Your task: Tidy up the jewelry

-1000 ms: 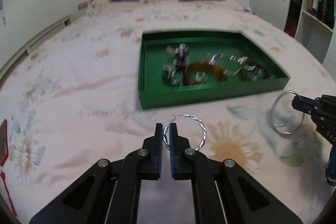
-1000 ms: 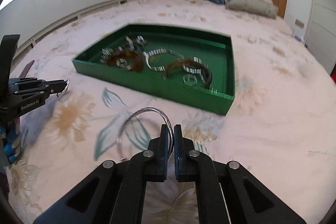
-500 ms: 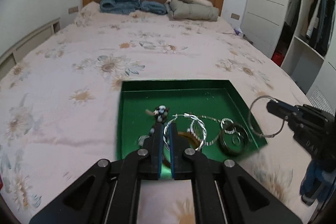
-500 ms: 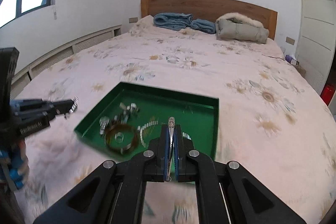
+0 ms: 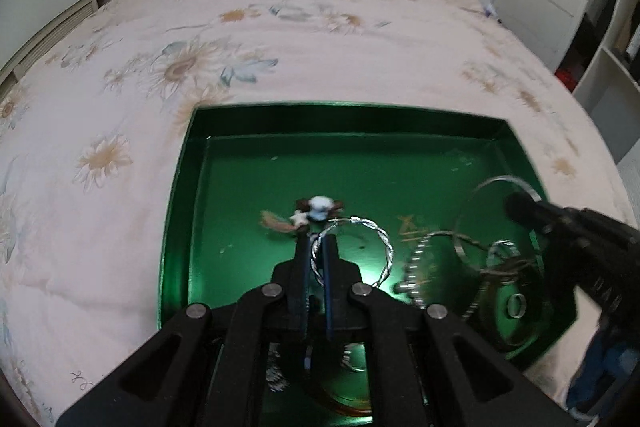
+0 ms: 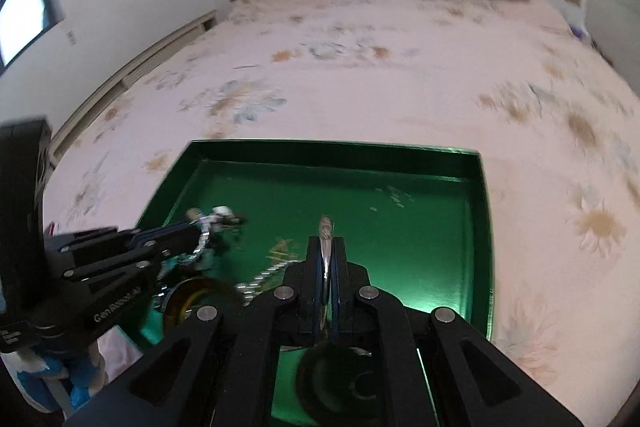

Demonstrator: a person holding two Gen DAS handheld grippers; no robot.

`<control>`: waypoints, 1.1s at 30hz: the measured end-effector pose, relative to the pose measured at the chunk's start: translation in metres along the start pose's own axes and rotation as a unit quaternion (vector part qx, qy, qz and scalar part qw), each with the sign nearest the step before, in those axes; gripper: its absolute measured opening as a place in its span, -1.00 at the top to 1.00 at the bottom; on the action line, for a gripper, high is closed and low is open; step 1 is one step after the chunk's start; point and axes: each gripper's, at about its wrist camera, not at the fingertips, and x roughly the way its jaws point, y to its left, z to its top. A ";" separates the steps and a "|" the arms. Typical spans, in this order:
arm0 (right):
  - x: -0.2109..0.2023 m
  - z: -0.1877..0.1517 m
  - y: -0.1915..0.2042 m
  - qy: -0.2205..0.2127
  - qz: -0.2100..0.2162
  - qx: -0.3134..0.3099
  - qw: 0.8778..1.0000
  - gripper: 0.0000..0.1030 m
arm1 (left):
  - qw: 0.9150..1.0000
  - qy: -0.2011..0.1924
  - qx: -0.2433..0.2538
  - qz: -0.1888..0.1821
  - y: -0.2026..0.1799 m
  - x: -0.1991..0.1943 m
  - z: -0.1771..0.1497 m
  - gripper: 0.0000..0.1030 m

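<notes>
I have carried both rings off the floral bedspread (image 5: pixel 280 39) to above the shallow green metal tray (image 5: pixel 344 123). My left gripper (image 5: pixel 316 247) pinches the twisted silver hoop (image 5: pixel 384 247); my right gripper (image 6: pixel 326 247) pinches the plain thin silver ring (image 5: pixel 480 187). Release is next.

My left gripper (image 5: pixel 316 247) is matte black, with two flat linkage arms on each side joined by round silver rivets (image 5: pixel 270 290) and triangular cut-outs near the base. The slim fingers carry blue pads (image 5: pixel 329 291) on their inner faces. My right gripper (image 6: pixel 327 247) is built the same. White lettering (image 6: pixel 116 305) runs along the left one's side, and blue material (image 6: pixel 82 379) sits below its body.
</notes>
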 end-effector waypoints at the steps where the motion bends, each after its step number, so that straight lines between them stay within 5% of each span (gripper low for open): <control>1: 0.002 -0.001 -0.005 0.006 -0.013 0.001 1.000 0.93 | 1.000 0.003 -0.004 0.004 0.002 0.002 -0.001 0.90; 11: 0.020 -0.018 -0.020 0.043 -0.067 -0.011 0.997 0.86 | 1.000 -0.007 0.002 0.025 0.004 0.003 -0.004 0.86; 17: -0.001 -0.024 -0.016 0.018 -0.070 -0.021 0.997 0.37 | 0.999 -0.041 0.000 0.024 0.006 -0.021 -0.009 0.73; 19: -0.012 -0.027 -0.012 0.004 -0.067 -0.020 0.998 0.22 | 0.998 -0.060 -0.004 0.020 0.008 -0.037 -0.013 0.45; 22: -0.037 -0.039 -0.003 -0.025 -0.058 -0.012 0.998 0.01 | 0.996 -0.090 -0.008 0.024 0.009 -0.062 -0.024 0.34; 33: -0.131 -0.096 0.055 -0.105 -0.064 -0.053 0.991 -0.62 | 0.984 -0.169 -0.013 0.054 0.007 -0.161 -0.097 -0.04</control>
